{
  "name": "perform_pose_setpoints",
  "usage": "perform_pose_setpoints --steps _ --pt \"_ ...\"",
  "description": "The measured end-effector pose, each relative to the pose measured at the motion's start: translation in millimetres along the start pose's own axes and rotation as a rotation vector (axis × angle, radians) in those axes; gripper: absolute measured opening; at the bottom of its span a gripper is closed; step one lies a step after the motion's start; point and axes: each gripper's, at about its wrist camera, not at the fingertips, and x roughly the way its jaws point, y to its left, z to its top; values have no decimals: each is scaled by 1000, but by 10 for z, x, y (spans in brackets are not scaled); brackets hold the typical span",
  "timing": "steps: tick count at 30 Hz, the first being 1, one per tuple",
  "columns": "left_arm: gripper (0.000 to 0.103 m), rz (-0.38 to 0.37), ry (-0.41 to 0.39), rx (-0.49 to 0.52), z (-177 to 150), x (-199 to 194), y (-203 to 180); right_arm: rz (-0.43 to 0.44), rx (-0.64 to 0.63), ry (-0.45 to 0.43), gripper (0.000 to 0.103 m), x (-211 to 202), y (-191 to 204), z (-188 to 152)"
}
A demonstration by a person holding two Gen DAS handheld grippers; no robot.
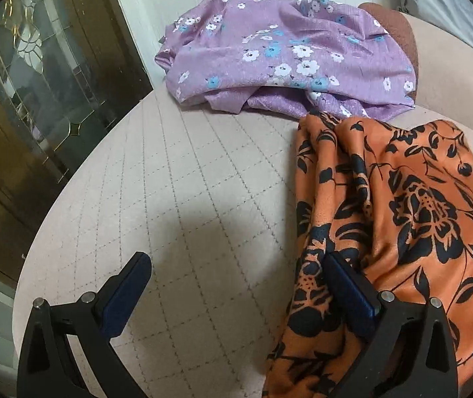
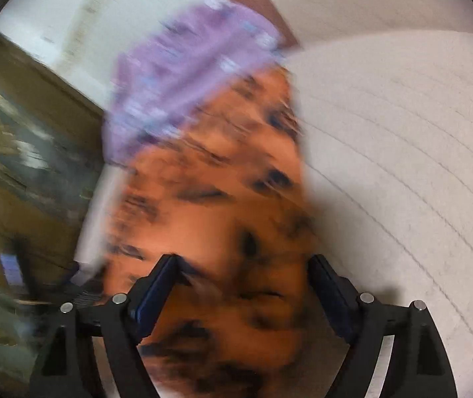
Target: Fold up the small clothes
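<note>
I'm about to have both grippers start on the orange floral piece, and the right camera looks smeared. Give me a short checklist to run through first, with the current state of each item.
1. Left gripper open: ok, jaws wide apart, one finger against the orange garment.
2. Right gripper open: ok, jaws apart with orange cloth between them.
3. Either gripper holding cloth: not ok, neither is closed on it.
4. Orange garment laid flat: not ok, it lies bunched in ridges.
5. Purple floral garment out of the way: not ok, its edge meets the orange one's far end.
6. Right view sharp enough to aim: not ok, heavy motion blur.
</note>
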Motion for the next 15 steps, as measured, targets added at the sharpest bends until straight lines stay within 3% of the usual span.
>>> perform_pose_setpoints --steps 4,9,10,12,15 --pt "103 -19 -28 -18 7 -96 9 65 15 -71 81 -219 75 46" --pt "103 -49 -93 -35 56 -249 27 107 -67 -201 79 -520 256 60" --pt "103 -48 -102 -31 58 -273 20 127 -91 -219 75 -558 309 44" --pt "103 -48 -113 -18 50 -304 -16 136 -146 -207 43 -531 391 33" --pt "103 -49 -106 -3 36 -284 -60 106 -147 -113 35 -282 388 -16"
